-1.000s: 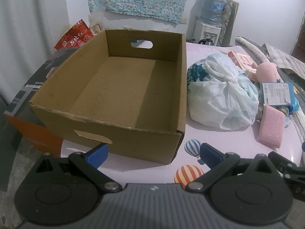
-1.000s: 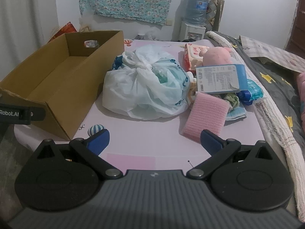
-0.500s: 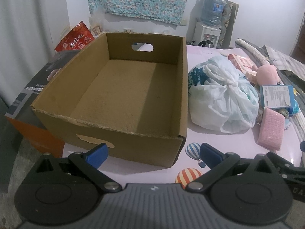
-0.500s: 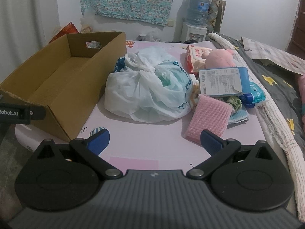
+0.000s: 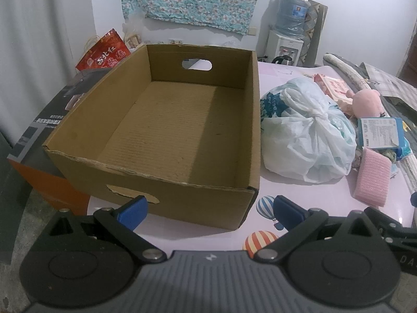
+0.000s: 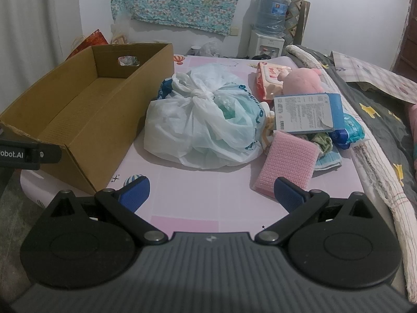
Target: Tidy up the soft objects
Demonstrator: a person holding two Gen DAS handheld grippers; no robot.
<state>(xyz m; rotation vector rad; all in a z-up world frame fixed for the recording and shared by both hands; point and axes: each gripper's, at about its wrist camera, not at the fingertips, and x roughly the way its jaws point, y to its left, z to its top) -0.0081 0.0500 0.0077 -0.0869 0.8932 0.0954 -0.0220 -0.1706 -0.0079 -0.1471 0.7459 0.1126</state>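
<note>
An empty cardboard box [image 5: 166,127] [image 6: 78,114] stands on the pink table. Right of it lies a knotted white plastic bag [image 5: 307,133] [image 6: 203,120]. Beyond the bag is a pile: a pink sponge pad [image 5: 372,180] [image 6: 286,159], a blue packet [image 5: 380,133] [image 6: 310,112], a pink plush toy [image 5: 367,101] [image 6: 302,80] and a red wipes pack [image 6: 271,80]. My left gripper [image 5: 208,211] hovers open in front of the box's near wall. Just short of the bag and the sponge pad, my right gripper [image 6: 211,190] is open and holds nothing.
A red gift bag [image 5: 104,54] and a dark printed carton [image 5: 49,120] sit left of the box. A water dispenser [image 5: 286,34] [image 6: 268,31] stands at the back wall. A grey blanket [image 6: 375,120] and rolled towel [image 6: 383,169] border the table's right side.
Both grippers have pulled back and risen slightly, so the box and pile look a little farther away. Both stayed open and nothing on the table moved.
</note>
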